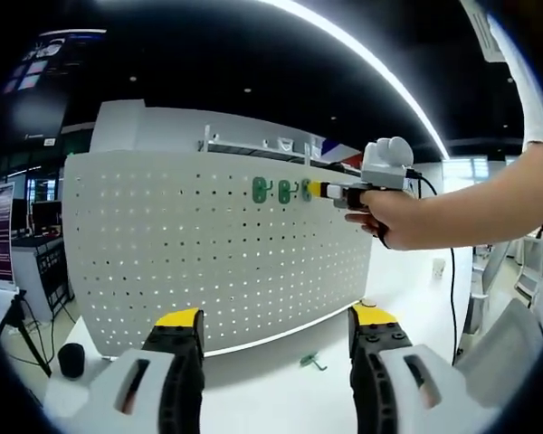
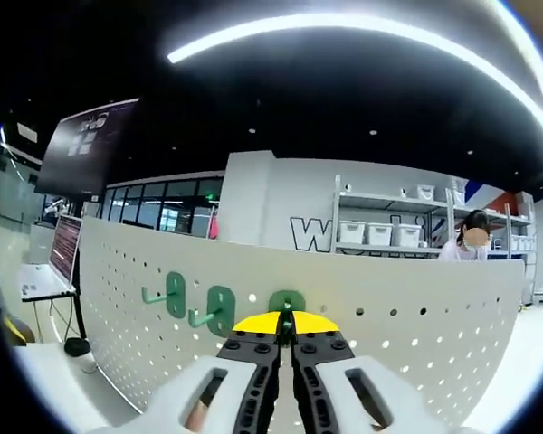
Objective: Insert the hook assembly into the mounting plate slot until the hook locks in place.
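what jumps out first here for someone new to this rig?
The big white pegboard standing on the table, with green hooks near its top edge. The right gripper, in a person's hand, is shut on the third green hook at the board. A spare green hook lies on the table before the open left gripper.

Workshop, pegboard (image 1: 217, 249), storage shelves (image 2: 407, 226)
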A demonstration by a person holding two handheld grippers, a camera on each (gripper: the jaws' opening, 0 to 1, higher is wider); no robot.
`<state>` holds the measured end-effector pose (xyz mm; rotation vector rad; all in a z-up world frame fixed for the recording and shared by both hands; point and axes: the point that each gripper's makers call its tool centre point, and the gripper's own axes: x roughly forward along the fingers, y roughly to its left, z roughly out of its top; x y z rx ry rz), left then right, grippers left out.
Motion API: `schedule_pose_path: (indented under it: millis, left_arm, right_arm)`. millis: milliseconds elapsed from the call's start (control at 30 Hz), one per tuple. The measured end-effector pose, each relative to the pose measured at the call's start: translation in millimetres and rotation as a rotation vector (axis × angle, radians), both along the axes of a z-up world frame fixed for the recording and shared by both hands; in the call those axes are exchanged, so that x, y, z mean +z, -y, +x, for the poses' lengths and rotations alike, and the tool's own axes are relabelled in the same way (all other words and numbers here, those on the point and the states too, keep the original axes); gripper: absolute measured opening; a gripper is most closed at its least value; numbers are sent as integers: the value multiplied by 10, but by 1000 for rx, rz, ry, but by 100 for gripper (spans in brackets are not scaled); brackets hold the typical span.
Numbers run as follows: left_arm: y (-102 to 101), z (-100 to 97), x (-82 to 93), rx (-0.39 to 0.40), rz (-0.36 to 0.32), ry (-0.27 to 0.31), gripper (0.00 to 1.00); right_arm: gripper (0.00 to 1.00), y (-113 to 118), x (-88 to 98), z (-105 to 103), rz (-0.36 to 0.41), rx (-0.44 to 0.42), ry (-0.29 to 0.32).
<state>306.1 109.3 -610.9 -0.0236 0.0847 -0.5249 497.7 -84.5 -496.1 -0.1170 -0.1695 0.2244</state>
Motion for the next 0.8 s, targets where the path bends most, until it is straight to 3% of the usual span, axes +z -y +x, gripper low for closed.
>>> schedule_pose_path:
  millis: [167,467,800]
  left_arm:
    - [-1,2,8,-3,0,1,65]
    - [40,-2,4,-14,-5,-3,64]
    - [46,-2,16,-20,-13,-3,63]
  right_arm:
    - [1,-19,-49,8,-29,-6,13]
    - [1,-2,-39,17,21,-10,4]
    - [1,-8,-36,32,23,-17,-29]
